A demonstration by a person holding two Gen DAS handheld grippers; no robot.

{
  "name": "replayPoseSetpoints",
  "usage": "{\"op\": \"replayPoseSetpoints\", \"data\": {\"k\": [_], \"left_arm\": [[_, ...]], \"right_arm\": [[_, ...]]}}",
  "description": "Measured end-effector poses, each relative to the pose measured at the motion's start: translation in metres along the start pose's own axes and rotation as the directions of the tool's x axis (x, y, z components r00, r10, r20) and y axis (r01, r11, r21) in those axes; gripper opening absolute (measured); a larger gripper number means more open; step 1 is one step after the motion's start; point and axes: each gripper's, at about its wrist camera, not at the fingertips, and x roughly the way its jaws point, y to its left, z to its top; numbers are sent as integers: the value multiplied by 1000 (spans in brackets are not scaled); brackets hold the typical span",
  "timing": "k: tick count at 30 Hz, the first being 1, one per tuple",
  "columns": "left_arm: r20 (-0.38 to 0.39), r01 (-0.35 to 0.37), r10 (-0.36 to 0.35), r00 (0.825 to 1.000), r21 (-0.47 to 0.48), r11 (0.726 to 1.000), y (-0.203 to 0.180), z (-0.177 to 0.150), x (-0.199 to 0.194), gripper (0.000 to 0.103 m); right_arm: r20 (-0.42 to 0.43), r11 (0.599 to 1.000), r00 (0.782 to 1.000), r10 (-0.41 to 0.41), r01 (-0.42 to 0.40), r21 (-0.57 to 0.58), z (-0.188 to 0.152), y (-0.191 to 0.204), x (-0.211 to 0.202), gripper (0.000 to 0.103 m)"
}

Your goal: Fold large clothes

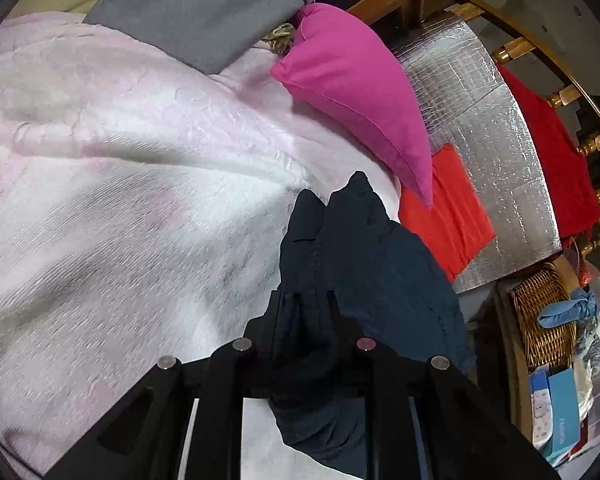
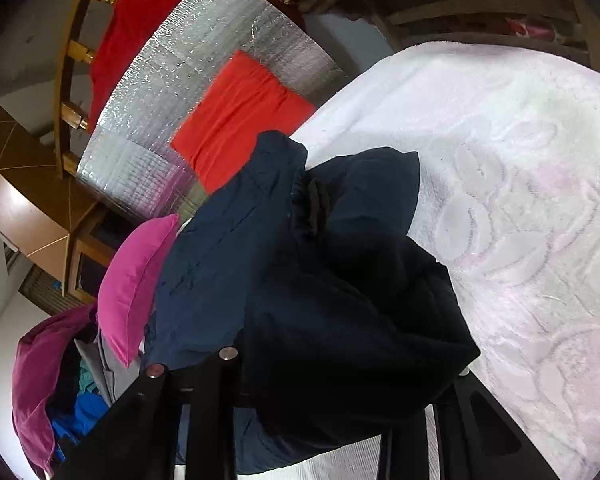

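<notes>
A dark navy garment point(image 1: 380, 248) lies bunched on a pale pink, textured blanket point(image 1: 120, 160). My left gripper point(image 1: 306, 304) is shut on a gathered fold of it, with cloth squeezed between the two black fingers and hanging below them. In the right wrist view the same navy garment point(image 2: 228, 240) is heaped over my right gripper point(image 2: 332, 344). It hides the fingertips, and a thick wad of cloth sits in the jaws and is held up off the blanket point(image 2: 520, 200).
A magenta pillow point(image 1: 352, 80) lies beside the garment. Beyond it, an orange-red folded cloth point(image 1: 448, 208) sits on a silver foil mat point(image 1: 480, 100), with a red garment point(image 1: 552, 152) by a wooden railing. Also here: a grey garment point(image 1: 188, 12), a wicker basket point(image 1: 540, 312) and a clothes pile point(image 2: 40, 368).
</notes>
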Motion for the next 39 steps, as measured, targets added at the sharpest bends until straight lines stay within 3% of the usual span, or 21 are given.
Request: {"op": "replayPoseSetpoints", "data": {"k": [11,17,20,23,25,30,34,36,37,39], "left_arm": [[-30,-22,22,999,-14,1000,7,-29,-45,19],[-34,-52,53,998,25,998,16,-45,-70,19],[-95,-109,112,989,31,994,30,-50,-58,21],[-171,-130,122,978,-35,991,47,-44,-48,34],[-181,-111,100,978,-53,992,52,-35,-53,39],[-90,-168,173,981,59,984,49,-12,-77,47],[-12,-188,193,981,171,967,40,0,-80,61],[-38,-158,167,985,183,970,37,1,-69,61],[-55,-139,151,987,183,973,37,4,-63,61],[-106,-106,129,986,200,974,32,5,-46,62]], "right_arm": [[-30,999,999,-10,9,-32,-14,-10,-49,33],[-35,999,999,-7,6,-45,-29,-15,-75,33],[-84,999,996,-41,38,-39,-39,-23,-73,33],[-157,998,985,-64,61,-26,-38,-31,-64,39],[-224,999,974,-45,50,19,-32,-41,-66,52],[-294,998,956,10,6,55,-15,-65,-94,55],[-262,999,964,-46,48,2,-6,-70,-107,59],[-168,994,980,-110,109,-18,5,-70,-118,66],[-115,992,985,-128,127,-16,12,-69,-123,77],[-72,996,993,-94,93,-12,23,-66,-122,84]]}}
